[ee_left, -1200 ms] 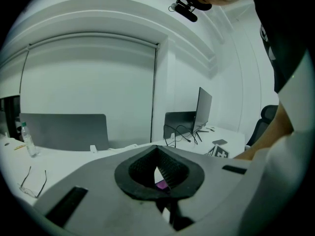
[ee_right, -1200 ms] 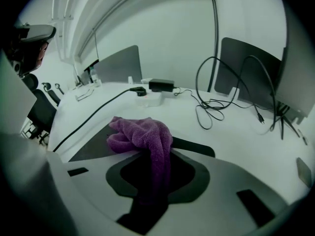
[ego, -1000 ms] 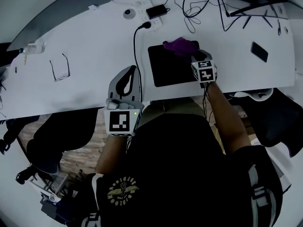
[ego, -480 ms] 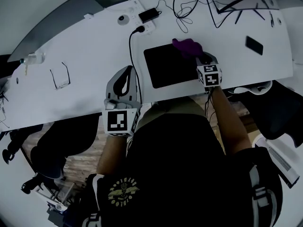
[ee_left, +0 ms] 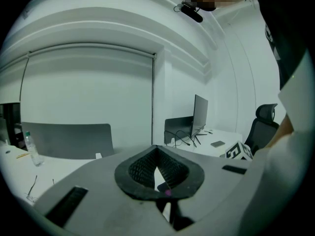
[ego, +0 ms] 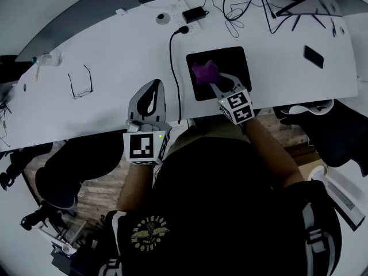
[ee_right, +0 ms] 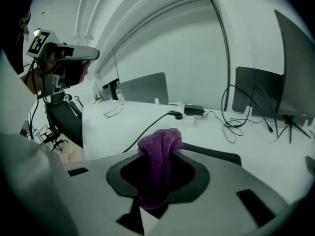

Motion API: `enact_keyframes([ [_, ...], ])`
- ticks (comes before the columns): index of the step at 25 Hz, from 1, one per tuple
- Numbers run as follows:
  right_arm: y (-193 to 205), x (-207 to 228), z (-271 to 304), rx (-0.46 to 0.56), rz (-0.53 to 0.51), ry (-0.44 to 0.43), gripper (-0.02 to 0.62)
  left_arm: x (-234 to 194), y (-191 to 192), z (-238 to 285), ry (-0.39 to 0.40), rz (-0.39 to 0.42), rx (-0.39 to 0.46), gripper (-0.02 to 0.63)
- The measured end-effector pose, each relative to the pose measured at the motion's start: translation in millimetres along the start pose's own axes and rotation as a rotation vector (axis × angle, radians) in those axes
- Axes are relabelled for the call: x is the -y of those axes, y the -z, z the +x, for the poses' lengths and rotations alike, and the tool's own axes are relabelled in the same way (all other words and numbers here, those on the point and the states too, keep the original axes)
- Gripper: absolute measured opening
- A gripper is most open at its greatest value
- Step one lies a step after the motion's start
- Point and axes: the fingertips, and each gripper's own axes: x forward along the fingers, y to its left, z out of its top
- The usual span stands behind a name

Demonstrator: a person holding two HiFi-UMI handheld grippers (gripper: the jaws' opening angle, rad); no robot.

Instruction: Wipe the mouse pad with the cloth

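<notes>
A black mouse pad (ego: 230, 68) lies near the front edge of the white desk (ego: 115, 56). On its left half rests a purple cloth (ego: 205, 72), with my right gripper (ego: 212, 81) shut on it. In the right gripper view the cloth (ee_right: 160, 144) hangs bunched between the jaws, and the pad (ee_right: 216, 155) shows just behind. My left gripper (ego: 153, 85) rests at the desk's front edge, left of the pad, apart from it. Its jaws are shut with nothing between them in the left gripper view (ee_left: 157, 151).
A black cable (ego: 172, 62) runs down the desk just left of the pad from a power adapter (ego: 194, 14). Glasses (ego: 80, 82) lie to the far left, a phone (ego: 313, 56) to the right, and tangled cables (ego: 247, 7) at the back. A monitor (ee_right: 256, 97) stands behind.
My right gripper has dragged the cloth from the pad's far right corner across to its left half and nearer to me. The left gripper has stayed in place.
</notes>
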Motion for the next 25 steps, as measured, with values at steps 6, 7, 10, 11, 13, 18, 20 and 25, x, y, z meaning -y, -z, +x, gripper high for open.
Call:
enact_keyframes([
  [6,27.1,-50.3,27.1,-0.061,-0.021,-0.066,0.091,-8.3,11.8,-16.2,0.001,0.005,-0.006,0.002],
  [7,35.6,-52.1,30.8,-0.080,-0.018,-0.066,0.091,-9.4,14.6,-17.5,0.001,0.003,-0.006,0.002],
  [10,59.4,-50.5,39.9,-0.137,-0.009,-0.054,0.091,-12.3,22.1,-19.8,0.004,0.002,-0.015,0.002],
  [11,66.1,-48.2,42.0,-0.155,-0.004,-0.045,0.091,-12.8,24.3,-20.4,0.006,0.003,-0.023,0.002],
  [13,76.1,-42.0,44.7,-0.181,0.011,-0.024,0.091,-13.9,27.5,-20.6,0.009,0.004,-0.035,0.002],
  [18,81.3,-24.4,45.2,-0.203,0.021,0.021,0.091,-12.9,24.7,-12.5,0.021,0.007,-0.022,0.002],
  [20,83.4,-16.2,40.9,-0.210,0.034,0.033,0.091,-9.5,22.4,-7.0,0.032,0.006,-0.017,0.002],
  [25,92.5,18.4,23.8,-0.228,0.049,0.093,0.091,-1.8,11.2,9.9,0.052,0.015,-0.009,0.002],
])
